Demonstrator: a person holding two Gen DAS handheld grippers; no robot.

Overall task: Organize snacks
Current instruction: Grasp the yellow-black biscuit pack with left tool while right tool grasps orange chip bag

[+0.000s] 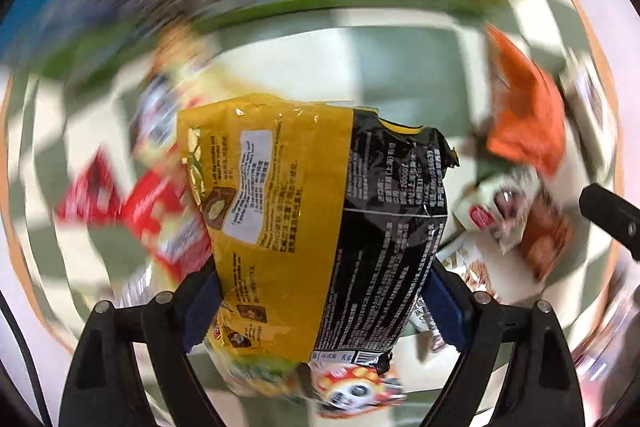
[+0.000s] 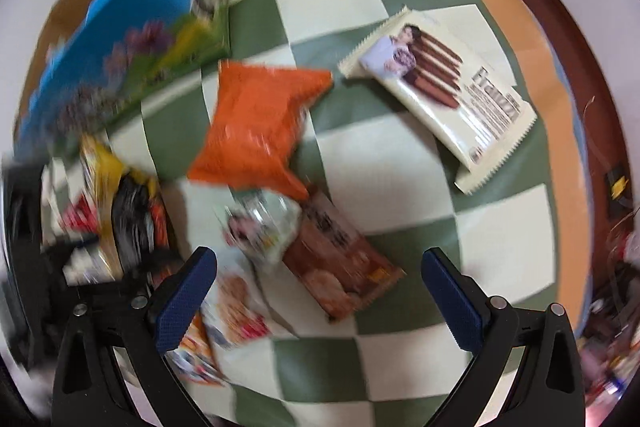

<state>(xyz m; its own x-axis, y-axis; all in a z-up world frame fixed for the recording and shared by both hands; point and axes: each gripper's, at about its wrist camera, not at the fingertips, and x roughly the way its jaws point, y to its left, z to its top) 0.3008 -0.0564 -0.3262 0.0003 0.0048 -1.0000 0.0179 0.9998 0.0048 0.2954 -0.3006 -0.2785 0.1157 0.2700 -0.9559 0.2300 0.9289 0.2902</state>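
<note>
My left gripper [image 1: 320,291] is shut on a yellow and black noodle packet [image 1: 320,211] and holds it up above the checkered table; the packet also shows blurred in the right wrist view [image 2: 120,203]. My right gripper [image 2: 318,291] is open and empty above the table. Below and ahead of it lie a brown biscuit packet [image 2: 340,267], a small pale packet [image 2: 264,227], an orange bag [image 2: 256,135] and a cream Franzzi wafer packet [image 2: 448,95]. The orange bag also shows in the left wrist view [image 1: 524,111].
A blue and green picture box [image 2: 132,39] stands at the back left of the green and cream checkered cloth [image 2: 400,179]. Red packets [image 1: 160,211] lie left of the held packet, and more snacks [image 2: 236,303] lie near my right gripper's left finger. The table edge [image 2: 560,75] runs on the right.
</note>
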